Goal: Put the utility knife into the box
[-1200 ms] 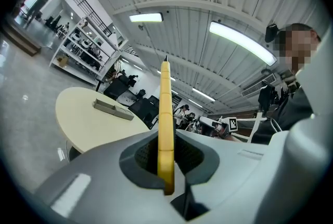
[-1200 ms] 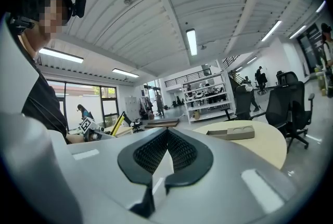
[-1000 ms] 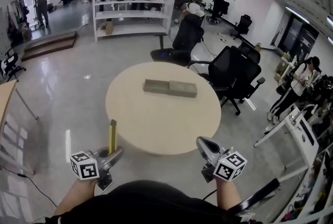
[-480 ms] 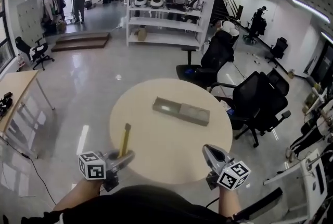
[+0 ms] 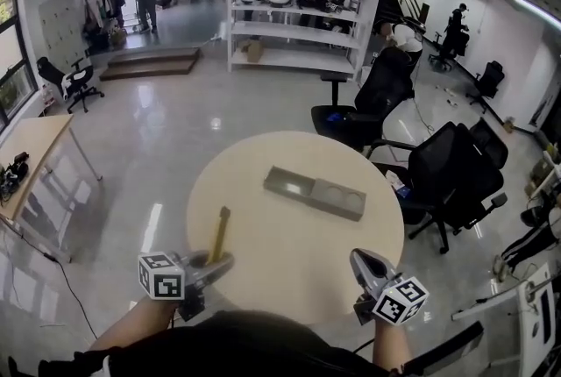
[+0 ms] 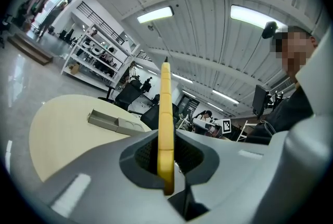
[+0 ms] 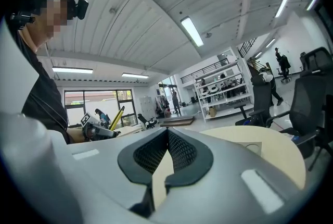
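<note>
My left gripper (image 5: 214, 262) is shut on a yellow utility knife (image 5: 219, 233) that points up and forward over the near left edge of the round table (image 5: 263, 226). In the left gripper view the knife (image 6: 165, 129) stands upright between the jaws. A grey open box (image 5: 316, 193) lies past the middle of the table, also seen as the box (image 6: 109, 121) ahead and left of the knife. My right gripper (image 5: 362, 262) hangs at the table's near right edge, shut, with nothing in it (image 7: 166, 158).
Black office chairs (image 5: 447, 169) crowd the table's far and right sides. A white shelf rack (image 5: 294, 11) stands at the back. A wooden desk (image 5: 26, 156) is at the left, with glossy floor between it and the table.
The view has swung so the table and box sit more central and lower. The left gripper with the knife has shifted slightly right; both grippers keep their places at the near edge.
</note>
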`<state>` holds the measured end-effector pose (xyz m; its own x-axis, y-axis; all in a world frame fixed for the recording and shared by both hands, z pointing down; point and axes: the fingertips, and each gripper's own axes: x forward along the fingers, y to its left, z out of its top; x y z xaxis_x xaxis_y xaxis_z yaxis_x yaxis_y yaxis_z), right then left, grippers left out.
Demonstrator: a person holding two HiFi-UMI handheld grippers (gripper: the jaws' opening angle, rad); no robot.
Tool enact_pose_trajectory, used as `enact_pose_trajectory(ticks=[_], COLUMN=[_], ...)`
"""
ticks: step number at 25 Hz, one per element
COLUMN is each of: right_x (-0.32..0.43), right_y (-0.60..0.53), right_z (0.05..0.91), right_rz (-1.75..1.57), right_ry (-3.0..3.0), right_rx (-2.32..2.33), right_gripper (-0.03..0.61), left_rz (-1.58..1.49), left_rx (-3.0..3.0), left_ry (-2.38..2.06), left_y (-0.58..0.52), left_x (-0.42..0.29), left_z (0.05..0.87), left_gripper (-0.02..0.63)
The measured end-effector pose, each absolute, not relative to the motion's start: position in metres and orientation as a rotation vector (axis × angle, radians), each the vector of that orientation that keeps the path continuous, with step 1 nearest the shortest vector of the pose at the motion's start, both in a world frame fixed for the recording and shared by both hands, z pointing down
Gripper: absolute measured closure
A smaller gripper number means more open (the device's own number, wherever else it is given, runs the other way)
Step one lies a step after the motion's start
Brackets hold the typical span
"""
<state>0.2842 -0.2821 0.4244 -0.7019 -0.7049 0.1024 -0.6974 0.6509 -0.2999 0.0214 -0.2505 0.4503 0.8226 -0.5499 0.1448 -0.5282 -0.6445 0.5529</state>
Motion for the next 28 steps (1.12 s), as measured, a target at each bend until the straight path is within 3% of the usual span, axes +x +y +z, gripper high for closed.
enact_pose_trajectory(ticks=[18, 28], right_x=[0.181, 0.22], right_y=[-0.419, -0.461], right_z=[0.401, 0.42], right_rz=[-0.519, -0.566], right_ry=[2.662, 2.657], right_rx=[-1.585, -1.637], right_gripper=[0.563, 0.563], left_rz=[-0.035, -0.012], left_rx=[2.499, 2.46], left_ry=[-0.453, -0.428], left_y=[-0.451, -0.5], left_x=[-0.081, -0.043], left_z=[0.474, 0.518], left_gripper=[0.586, 0.586])
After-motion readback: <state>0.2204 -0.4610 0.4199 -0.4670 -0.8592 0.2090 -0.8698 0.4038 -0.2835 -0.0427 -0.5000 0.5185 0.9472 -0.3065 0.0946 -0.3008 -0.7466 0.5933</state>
